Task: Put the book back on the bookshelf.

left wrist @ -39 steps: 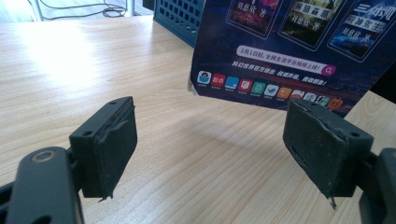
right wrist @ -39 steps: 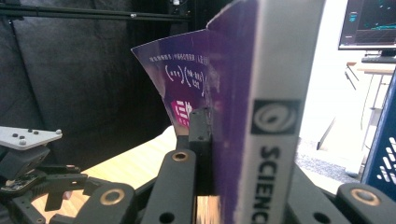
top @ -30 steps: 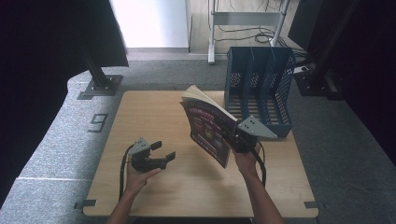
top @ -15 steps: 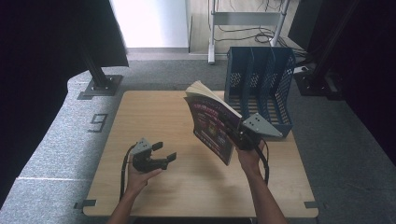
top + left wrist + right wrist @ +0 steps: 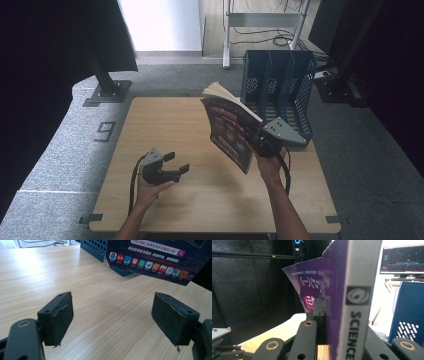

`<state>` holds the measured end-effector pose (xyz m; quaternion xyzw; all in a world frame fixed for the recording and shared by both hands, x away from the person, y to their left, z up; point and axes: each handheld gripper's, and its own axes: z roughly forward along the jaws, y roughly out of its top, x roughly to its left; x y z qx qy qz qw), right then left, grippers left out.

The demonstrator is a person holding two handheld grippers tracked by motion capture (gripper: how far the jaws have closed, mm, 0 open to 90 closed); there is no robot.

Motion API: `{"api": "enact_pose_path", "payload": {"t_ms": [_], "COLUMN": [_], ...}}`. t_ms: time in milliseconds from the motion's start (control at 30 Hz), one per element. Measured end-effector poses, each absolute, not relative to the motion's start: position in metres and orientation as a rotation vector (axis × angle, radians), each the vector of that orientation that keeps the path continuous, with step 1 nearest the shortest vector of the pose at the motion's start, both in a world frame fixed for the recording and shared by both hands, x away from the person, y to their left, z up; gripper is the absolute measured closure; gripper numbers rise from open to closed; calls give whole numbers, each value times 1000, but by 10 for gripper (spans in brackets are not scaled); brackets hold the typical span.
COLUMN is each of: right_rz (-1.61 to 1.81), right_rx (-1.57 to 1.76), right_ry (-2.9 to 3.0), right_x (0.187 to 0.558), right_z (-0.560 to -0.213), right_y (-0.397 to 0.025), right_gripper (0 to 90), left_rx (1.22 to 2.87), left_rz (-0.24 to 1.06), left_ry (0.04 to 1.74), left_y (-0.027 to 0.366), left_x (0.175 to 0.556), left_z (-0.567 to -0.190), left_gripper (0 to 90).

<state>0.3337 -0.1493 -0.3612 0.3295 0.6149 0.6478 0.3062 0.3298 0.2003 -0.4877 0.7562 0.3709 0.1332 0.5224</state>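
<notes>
Both grippers are black, the right gripper (image 5: 261, 144) has a grey three-cornered plate, the left gripper (image 5: 175, 163) a black cable.

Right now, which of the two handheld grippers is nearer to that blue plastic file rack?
The right gripper, holding the purple book just in front of the blue plastic file rack. The left gripper rests open farther away, across the table.

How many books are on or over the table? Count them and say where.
1. The book is held upright above the table by the right tool, just in front of the blue file rack. The rack's slots look empty, though partly hidden.
</notes>
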Motion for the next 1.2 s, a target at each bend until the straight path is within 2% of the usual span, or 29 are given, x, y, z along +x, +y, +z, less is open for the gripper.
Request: {"api": "enact_pose_path", "payload": {"t_ms": [1200], "right_rz": [1687], "right_rx": [909], "right_ry": [1546], "right_x": [347], "right_z": [-345], "right_y": [-166], "right_gripper": [814], "left_rx": [1816], "left_rz": [318], "left_ry": [882], "left_y": [200], "left_x": [329], "left_z": [-487], "left_gripper": [178]}}
